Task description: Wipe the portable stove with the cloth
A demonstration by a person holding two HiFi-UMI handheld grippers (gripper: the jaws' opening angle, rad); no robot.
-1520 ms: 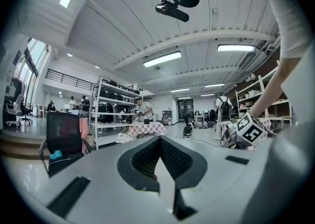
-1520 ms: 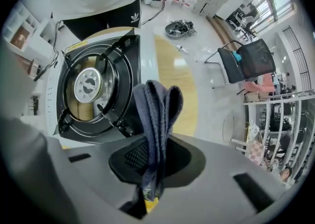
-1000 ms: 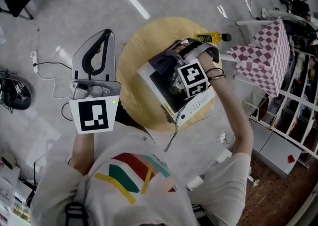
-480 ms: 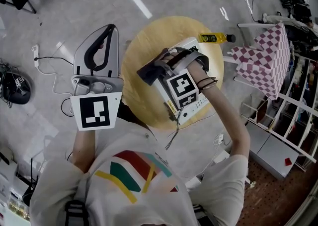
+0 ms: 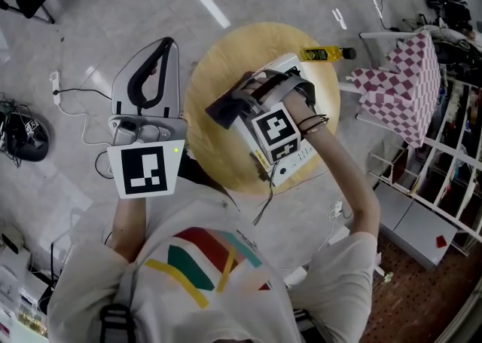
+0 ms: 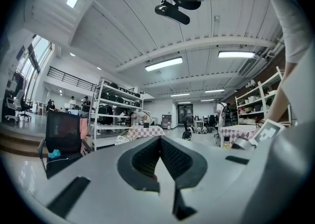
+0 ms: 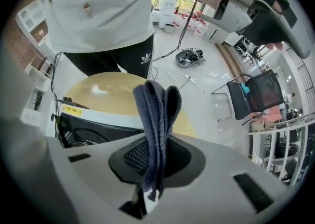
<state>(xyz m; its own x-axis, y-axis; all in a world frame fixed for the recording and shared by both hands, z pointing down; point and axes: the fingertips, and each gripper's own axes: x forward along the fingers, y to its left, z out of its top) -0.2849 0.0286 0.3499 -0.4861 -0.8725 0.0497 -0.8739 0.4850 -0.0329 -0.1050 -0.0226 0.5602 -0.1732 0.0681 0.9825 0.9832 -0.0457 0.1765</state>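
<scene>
One portable stove [image 5: 301,156] sits on the round bench [image 5: 199,134]. Right claw [image 7: 152,151] pinches one cloth [image 7: 156,114] above it. Left claw [image 6: 160,142] is pressed together, empty. One yellow bottle [image 5: 320,54] lies at one o'clock.

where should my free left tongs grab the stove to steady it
Likely the stove's white long edge nearest you, coming in low from the bare tabletop on the left: that side panel stands clear, while the right tongs and cloth are over its top.
</scene>
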